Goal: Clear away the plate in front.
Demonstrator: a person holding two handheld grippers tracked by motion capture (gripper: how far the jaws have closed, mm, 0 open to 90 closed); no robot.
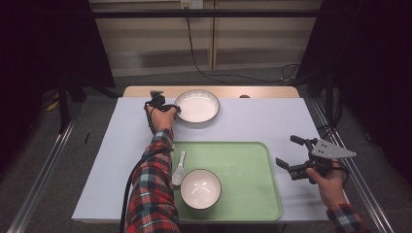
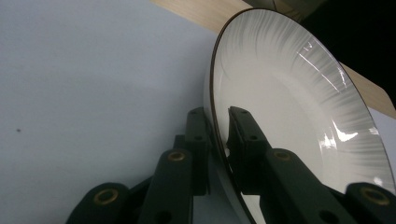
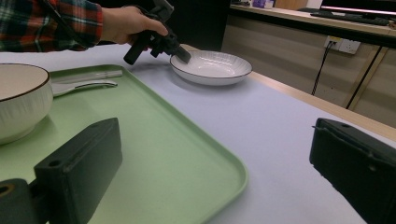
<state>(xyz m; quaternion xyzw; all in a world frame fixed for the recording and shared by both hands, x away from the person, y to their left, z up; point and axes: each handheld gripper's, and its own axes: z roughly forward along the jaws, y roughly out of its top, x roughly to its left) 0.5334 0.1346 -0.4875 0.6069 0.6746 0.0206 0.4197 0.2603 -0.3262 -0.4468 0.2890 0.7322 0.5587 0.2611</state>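
Plate (image 1: 197, 106): white, dark-rimmed, at 12 o'clock on the desk (image 1: 272, 121), beyond the green tray (image 1: 243, 165).
Left gripper (image 1: 176, 110): at the plate's 9 o'clock edge, fingers (image 2: 198, 140) clenched on the rim, one inside, one outside.
Left arm: plaid sleeve stretched forward from 6 o'clock, wrist bent toward the plate.
Right gripper (image 1: 287, 151): at 3 o'clock beside the tray, fingers released, grasping nothing.
Tray contents: bowl (image 1: 200, 189), spoon (image 1: 179, 168).
Writing: none readable.

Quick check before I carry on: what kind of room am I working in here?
Probably a lab or recording workspace rather than a kitchen: the table stands alone, dark curtains hang on both sides, and a cable runs from a wall socket. The crockery looks set out for the job.
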